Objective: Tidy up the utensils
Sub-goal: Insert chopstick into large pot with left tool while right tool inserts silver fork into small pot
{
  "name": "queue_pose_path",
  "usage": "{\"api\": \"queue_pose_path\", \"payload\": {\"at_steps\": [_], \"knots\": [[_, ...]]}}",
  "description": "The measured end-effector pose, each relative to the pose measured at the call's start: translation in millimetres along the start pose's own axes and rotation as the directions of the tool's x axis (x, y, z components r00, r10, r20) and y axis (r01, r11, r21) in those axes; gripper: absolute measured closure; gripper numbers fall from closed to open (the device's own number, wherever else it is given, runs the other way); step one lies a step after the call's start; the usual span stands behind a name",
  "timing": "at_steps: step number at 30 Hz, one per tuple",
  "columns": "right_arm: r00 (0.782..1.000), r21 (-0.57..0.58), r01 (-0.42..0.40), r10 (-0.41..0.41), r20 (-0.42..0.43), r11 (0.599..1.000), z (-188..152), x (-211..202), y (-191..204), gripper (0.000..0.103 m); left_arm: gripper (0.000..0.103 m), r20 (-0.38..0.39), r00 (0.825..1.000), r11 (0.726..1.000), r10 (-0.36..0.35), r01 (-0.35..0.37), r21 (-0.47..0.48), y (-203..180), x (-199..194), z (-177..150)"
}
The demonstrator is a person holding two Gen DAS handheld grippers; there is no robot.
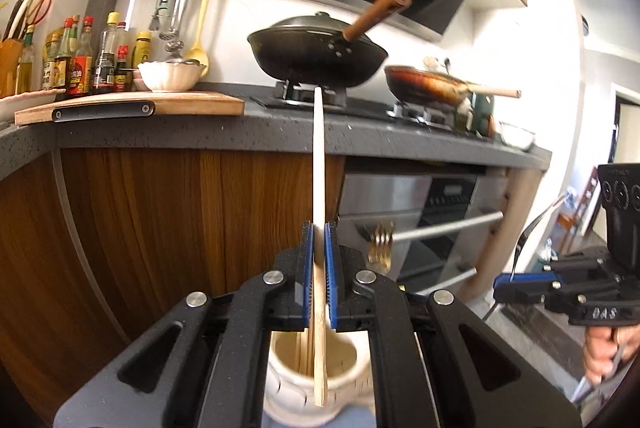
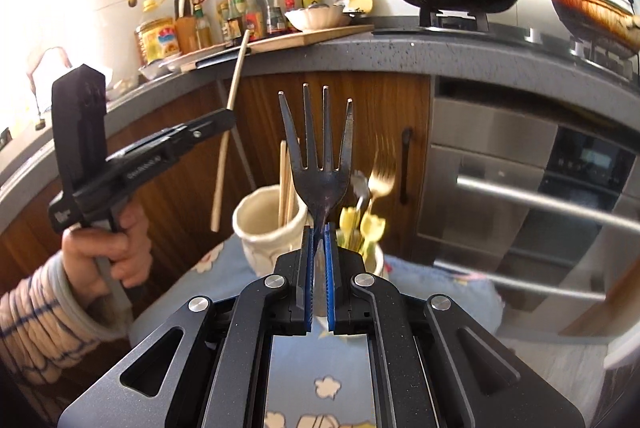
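The cream jar [image 2: 264, 228] holds wooden chopsticks [image 2: 285, 184]; just beside it, a second holder [image 2: 376, 256] carries yellow-handled cutlery [image 2: 360, 224]. Left tongs [image 1: 319, 228] clench one chopstick [image 1: 318, 156] above the jar – right tongs [image 2: 319, 228] clench a dark fork [image 2: 318, 148], tines up.

Chopstick [image 1: 318, 156] up in the left gripper [image 1: 319, 228] above the jar [image 1: 280, 384], fork [image 2: 318, 152] in the right gripper [image 2: 319, 228], worktop [image 2: 400, 52] behind.
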State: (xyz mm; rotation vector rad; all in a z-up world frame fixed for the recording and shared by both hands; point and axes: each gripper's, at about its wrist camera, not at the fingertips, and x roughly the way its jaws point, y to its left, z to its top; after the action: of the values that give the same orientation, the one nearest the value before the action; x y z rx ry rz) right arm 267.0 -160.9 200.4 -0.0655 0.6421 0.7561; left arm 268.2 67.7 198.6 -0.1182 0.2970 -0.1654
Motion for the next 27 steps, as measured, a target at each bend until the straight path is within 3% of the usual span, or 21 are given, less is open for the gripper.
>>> {"api": "queue_pose_path", "payload": {"at_steps": [9, 18, 27], "knots": [[1.0, 0.0, 0.029, -0.029, -0.006, 1.0, 20, 32, -6, 0.097, 0.097, 0.066, 0.996, 0.998, 0.057, -0.057, -0.008, -1, 27, -10], [0.993, -0.013, 0.047, -0.048, -0.112, 0.999, -3, 74, -5, 0.097, 0.097, -0.022, 0.996, 0.996, 0.083, -0.083, 0.011, 2, 40, -56], [0.98, 0.011, 0.046, -0.043, -0.195, 0.999, -20, 101, -8, 0.097, 0.097, -0.104, 0.991, 0.996, 0.086, -0.082, 0.039, 1, 44, -71]]}}
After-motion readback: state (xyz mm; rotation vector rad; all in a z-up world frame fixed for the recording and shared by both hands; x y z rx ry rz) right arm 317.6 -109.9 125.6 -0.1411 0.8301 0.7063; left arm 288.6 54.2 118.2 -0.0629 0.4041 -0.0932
